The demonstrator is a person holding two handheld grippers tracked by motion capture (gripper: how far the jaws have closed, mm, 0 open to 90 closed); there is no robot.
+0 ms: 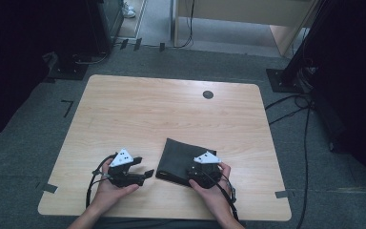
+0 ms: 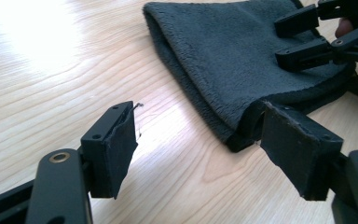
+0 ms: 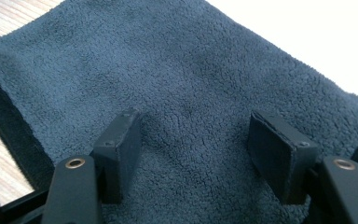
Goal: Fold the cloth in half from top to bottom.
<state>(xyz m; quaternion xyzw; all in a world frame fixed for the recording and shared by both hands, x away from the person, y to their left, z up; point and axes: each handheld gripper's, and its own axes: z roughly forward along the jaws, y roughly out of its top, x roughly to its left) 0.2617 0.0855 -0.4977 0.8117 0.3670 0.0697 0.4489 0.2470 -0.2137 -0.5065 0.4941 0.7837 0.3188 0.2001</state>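
Both hands [image 1: 112, 183] low, jaws apart beside folded cloth [image 1: 178, 160]

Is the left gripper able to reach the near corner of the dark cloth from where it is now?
Probably yes: the left gripper is open, the folded dark cloth corner lies by its jaw, with bare table between.

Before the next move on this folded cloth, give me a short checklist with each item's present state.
1. Cloth lies folded and flat on the table: ok.
2. Left gripper open, nothing between its jaws: ok.
3. Right gripper open above the cloth, pads not pressing: ok.
4. Left gripper free of the cloth's edge: cannot tell, one pad sits right at it.
5. Cloth's layers aligned: cannot tell.
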